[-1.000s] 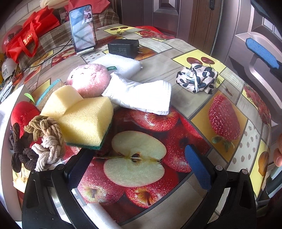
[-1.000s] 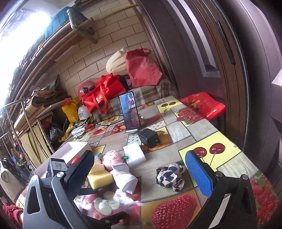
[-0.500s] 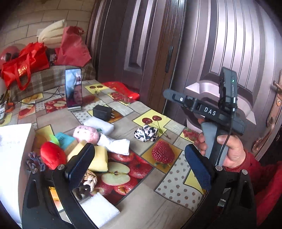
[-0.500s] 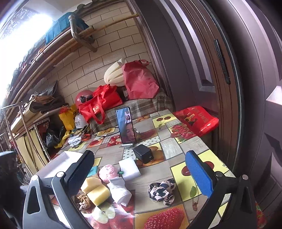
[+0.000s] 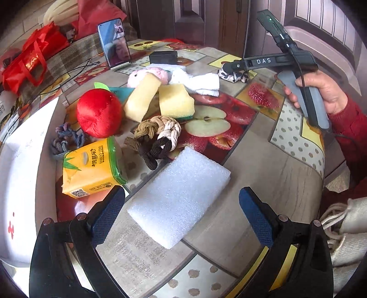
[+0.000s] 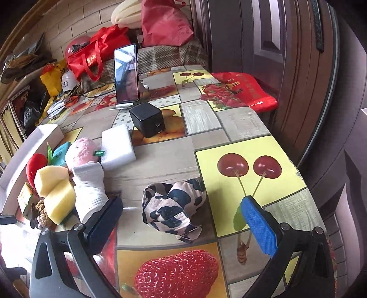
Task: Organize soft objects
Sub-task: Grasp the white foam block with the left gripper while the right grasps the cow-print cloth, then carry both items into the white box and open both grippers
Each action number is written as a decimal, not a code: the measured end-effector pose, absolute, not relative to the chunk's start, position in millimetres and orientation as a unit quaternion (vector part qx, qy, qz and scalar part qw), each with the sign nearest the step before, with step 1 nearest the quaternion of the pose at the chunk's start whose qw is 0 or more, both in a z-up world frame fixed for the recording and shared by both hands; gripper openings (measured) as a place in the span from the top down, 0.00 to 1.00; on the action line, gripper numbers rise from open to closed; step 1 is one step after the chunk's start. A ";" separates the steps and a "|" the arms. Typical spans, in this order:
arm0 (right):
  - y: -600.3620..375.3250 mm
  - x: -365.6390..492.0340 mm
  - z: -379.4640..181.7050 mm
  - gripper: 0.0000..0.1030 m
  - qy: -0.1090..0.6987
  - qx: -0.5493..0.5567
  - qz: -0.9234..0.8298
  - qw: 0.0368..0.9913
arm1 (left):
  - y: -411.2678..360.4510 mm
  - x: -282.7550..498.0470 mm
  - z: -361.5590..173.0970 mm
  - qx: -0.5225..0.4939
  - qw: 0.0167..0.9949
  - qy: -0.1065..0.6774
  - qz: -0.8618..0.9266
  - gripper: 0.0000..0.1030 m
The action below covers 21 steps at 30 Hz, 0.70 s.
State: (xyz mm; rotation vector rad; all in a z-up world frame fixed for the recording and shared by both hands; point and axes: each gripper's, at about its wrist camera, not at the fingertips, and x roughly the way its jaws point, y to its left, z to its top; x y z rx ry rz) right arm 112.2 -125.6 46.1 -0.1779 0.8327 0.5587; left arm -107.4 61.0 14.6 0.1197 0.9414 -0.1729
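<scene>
Table (image 6: 229,123): two foam blocks (image 5: 181,194)

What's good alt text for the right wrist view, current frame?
The open right gripper hovers over a crumpled black-and-white scarf on a fruit-print table. At left sit yellow sponges, a white sock and a pink plush.

A lived-in home room. The tabletop (image 6: 229,128) wears a fruit-print oilcloth, with a brick wall (image 6: 87,20) and panelled door (image 6: 263,45) behind. Red shopping bags (image 6: 96,52) sit heaped on a plaid-covered bench (image 6: 174,57).
</scene>
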 end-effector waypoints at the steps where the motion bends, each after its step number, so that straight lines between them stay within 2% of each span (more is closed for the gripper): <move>1: -123.4 113.7 44.1 0.00 0.402 -0.091 0.266 0.871 | 60.2 -103.8 11.6 0.061 0.883 0.458 -0.087 0.08; 7: -113.7 122.0 37.3 0.11 0.418 -0.112 0.265 0.862 | 66.6 -94.5 1.9 0.046 0.875 0.470 -0.108 0.16; 9: -112.6 122.8 35.4 0.17 0.421 -0.115 0.267 0.859 | 66.4 -98.0 3.5 0.044 0.877 0.464 -0.117 0.28; 11: -110.9 120.7 37.3 0.27 0.415 -0.124 0.270 0.860 | 64.9 -101.6 5.3 0.042 0.880 0.458 -0.120 0.34; 12: -109.4 120.1 37.6 0.39 0.412 -0.130 0.268 0.861 | 63.8 -102.2 6.0 0.042 0.881 0.456 -0.120 0.35; 13: -108.7 119.6 37.8 0.47 0.411 -0.133 0.270 0.861 | 63.2 -103.2 6.7 0.043 0.882 0.454 -0.120 0.36; 14: -107.8 118.8 38.6 0.49 0.408 -0.132 0.276 0.860 | 62.3 -104.1 7.9 0.045 0.884 0.451 -0.118 0.37; 15: -108.1 117.1 40.0 0.60 0.404 -0.131 0.283 0.860 | 62.2 -104.3 9.7 0.048 0.886 0.446 -0.115 0.38; 16: -108.7 115.9 41.3 0.64 0.402 -0.129 0.287 0.860 | 61.7 -106.8 12.6 0.050 0.891 0.438 -0.113 0.38; 21: -123.0 96.9 62.8 0.65 0.330 -0.082 0.302 0.891 | 69.6 -127.9 41.0 0.027 0.933 0.343 -0.104 0.38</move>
